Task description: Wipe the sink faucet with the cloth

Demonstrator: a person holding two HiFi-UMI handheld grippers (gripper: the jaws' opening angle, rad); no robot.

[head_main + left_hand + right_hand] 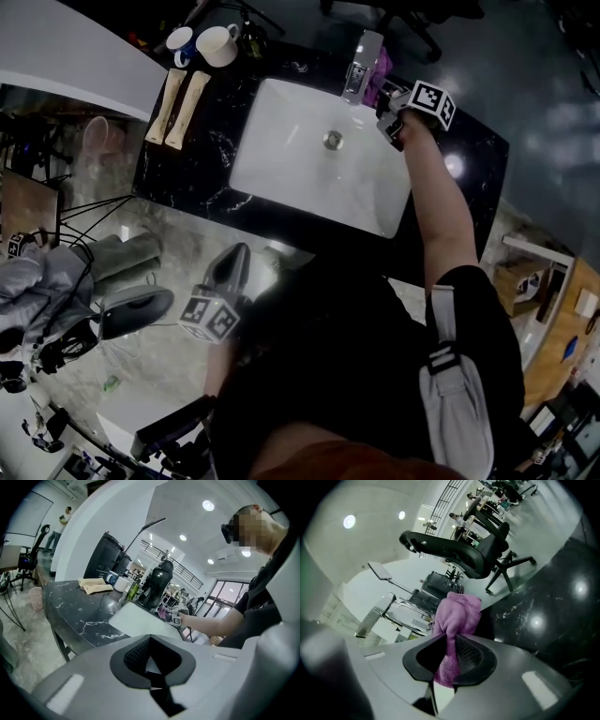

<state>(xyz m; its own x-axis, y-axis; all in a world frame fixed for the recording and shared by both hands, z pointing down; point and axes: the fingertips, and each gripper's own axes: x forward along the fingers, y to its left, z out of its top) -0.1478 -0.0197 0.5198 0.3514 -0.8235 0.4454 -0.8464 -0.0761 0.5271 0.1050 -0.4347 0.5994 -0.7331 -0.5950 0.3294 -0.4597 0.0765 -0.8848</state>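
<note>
The right tool (pixel 396 120) is grasping a bunched purple cloth (pixel 457 613) between its jaws, with the cloth's free end sticking out ahead of them. In the head view it is hovering at the upper right corner of the white sink (pixel 281 178). The chrome faucet (pixel 362 64) is standing just to its left, its long body running up and down the frame; I cannot tell whether the cloth is touching it. The wipe is probably calling for a short leftward reach. The left tool (pixel 230 272) is hanging clenched on nothing at lower left, off the black table (pixel 187 159) and well apart from the faucet.
</note>
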